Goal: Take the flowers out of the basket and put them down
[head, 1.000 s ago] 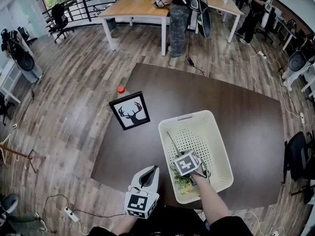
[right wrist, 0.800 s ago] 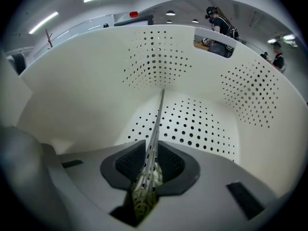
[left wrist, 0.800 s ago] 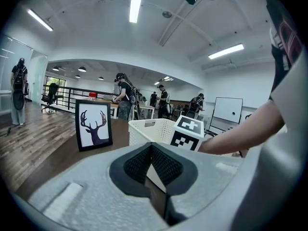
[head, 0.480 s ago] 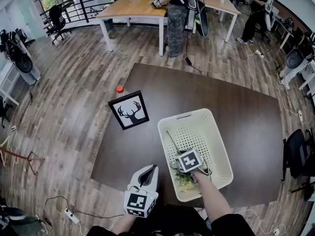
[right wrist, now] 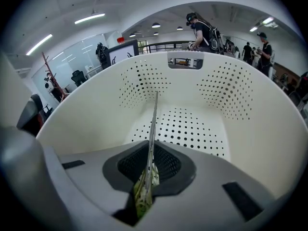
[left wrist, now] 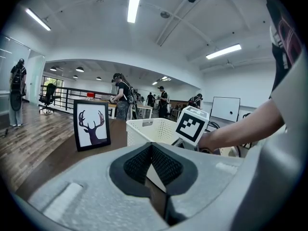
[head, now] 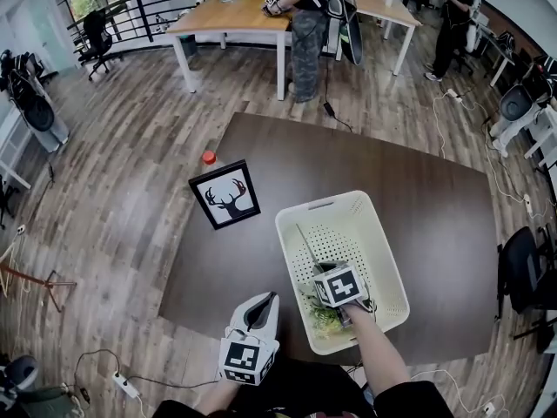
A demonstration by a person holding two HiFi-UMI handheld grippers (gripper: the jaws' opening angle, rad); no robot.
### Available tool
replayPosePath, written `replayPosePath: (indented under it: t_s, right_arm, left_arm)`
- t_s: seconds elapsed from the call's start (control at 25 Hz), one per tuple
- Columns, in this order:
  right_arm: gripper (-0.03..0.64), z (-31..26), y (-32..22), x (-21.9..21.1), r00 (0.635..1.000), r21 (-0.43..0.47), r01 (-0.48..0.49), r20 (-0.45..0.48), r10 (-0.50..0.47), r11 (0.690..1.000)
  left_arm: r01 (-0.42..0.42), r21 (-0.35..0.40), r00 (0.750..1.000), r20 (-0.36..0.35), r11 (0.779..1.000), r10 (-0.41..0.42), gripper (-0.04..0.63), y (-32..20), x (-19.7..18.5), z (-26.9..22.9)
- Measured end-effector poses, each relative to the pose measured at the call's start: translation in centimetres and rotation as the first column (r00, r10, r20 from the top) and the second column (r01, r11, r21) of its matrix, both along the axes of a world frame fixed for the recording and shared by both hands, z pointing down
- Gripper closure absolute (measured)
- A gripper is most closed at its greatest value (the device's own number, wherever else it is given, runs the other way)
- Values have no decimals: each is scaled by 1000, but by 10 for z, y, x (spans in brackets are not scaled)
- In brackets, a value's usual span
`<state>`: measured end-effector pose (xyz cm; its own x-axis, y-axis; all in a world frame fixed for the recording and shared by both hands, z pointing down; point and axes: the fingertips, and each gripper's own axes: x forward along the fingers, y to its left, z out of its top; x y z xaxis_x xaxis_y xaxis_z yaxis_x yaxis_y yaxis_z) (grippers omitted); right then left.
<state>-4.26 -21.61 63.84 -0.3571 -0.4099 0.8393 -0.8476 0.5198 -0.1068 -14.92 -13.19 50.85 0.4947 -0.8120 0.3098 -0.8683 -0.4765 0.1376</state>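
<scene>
A white perforated basket [head: 389, 249] stands on the dark table [head: 392, 168]. In it lie flowers [head: 324, 319] with green leaves at the near end and a long thin stem [head: 305, 247] pointing to the far side. My right gripper [head: 324, 291] is down inside the basket [right wrist: 96, 105]. Its jaws are closing, and the pads pinch the stem [right wrist: 154, 124] and a green leaf at the right gripper [right wrist: 150, 165]. My left gripper [head: 264, 306] hovers at the table's near edge, left of the basket. The left gripper [left wrist: 151, 160] is shut with nothing in it.
A framed deer picture [head: 224, 195] stands left of the basket, also in the left gripper view as the deer picture [left wrist: 90, 124]. A red-capped bottle [head: 209, 158] sits behind it at the table's edge. People stand at wooden desks [head: 235, 11] further back.
The right gripper has shifted slightly inside the basket, staying over the flowers. The left gripper has held still.
</scene>
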Motion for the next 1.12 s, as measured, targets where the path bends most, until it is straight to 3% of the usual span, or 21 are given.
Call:
replayPosePath:
  t_s: [1.12]
  right_arm:
    - [575,-84,1,11,989,195,-80,136,53,978]
  left_arm:
    - [-30,18,999,-27,999,30,594,1,20,-6]
